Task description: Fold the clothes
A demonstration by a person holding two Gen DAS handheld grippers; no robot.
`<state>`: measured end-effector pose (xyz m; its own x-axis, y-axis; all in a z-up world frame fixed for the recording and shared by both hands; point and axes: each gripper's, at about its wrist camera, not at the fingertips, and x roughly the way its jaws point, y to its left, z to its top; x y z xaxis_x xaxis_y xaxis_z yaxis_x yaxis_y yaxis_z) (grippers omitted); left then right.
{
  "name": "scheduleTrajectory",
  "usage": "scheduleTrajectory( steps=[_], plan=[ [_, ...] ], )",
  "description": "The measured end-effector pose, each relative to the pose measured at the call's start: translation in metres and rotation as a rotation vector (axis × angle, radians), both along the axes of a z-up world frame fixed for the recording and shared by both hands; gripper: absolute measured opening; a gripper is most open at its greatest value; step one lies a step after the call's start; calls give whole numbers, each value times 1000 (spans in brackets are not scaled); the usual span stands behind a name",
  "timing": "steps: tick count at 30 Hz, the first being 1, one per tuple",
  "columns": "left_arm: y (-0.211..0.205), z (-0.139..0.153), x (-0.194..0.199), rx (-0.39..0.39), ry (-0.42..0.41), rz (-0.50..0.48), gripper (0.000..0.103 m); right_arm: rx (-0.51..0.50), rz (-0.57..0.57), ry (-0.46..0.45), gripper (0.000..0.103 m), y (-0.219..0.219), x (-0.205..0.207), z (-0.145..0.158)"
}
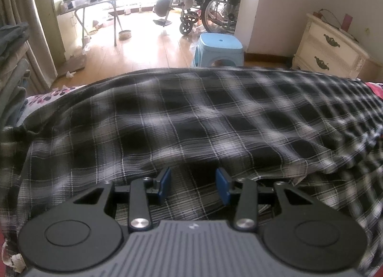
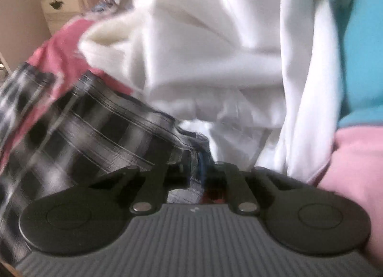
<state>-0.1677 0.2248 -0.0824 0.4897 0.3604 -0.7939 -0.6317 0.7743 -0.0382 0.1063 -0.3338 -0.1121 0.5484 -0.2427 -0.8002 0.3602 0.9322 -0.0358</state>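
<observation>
Our left gripper (image 1: 193, 186) hovers spread and empty over the plaid garment (image 1: 191, 118); our right gripper (image 2: 199, 169) pinches a bunched plaid end.

The plaid garment lies spread across the bed, long axis running left to right, directly ahead of our left gripper. Beyond our right gripper lies white clothing (image 2: 203, 49). That view is blurred.

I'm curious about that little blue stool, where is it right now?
In the left wrist view the blue stool stands on the wooden floor just past the far edge of the plaid shirt, with the wheelchair behind it and the cream nightstand to its right.
</observation>
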Motion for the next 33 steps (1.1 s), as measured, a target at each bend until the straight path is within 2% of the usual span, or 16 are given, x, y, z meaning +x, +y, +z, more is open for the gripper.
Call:
scheduleTrajectory(
  steps=[3, 5, 7, 10, 12, 14, 15, 19, 21, 22, 28, 33],
  plan=[
    [-1, 2, -3, -38, -7, -4, 43, 9, 103, -52, 10, 15, -2, 12],
    [0, 4, -8, -100, -25, -24, 43, 59, 237, -33, 11, 27, 5, 18],
    [-3, 6, -14, -139, -28, -49, 43, 109, 422, 17, 12, 50, 4, 19],
    [-8, 10, -27, -183, -18, -83, 43, 195, 756, 122, 12, 92, -6, 17],
    [-11, 11, -38, -220, -8, -91, 43, 210, 968, 176, 12, 122, -23, 12],
    [-17, 11, -52, -247, 5, -111, 43, 222, 1099, 236, 12, 145, -39, 7],
    [-22, 10, -58, -246, 21, -125, 43, 222, 1142, 273, 12, 152, -47, 3],
    [-38, 1, -80, -232, 95, -156, 43, 159, 1173, 439, 12, 154, -65, -23],
    [-43, -5, -88, -230, 127, -156, 43, 163, 1163, 481, 12, 150, -63, -23],
    [-45, -8, -92, -232, 141, -154, 43, 168, 1170, 498, 12, 151, -62, -22],
    [-50, -21, -101, -215, 182, -169, 43, 254, 1403, 530, 13, 194, -55, -13],
    [-52, -21, -101, -184, 200, -188, 43, 327, 1597, 554, 14, 229, -49, -5]
  ],
)
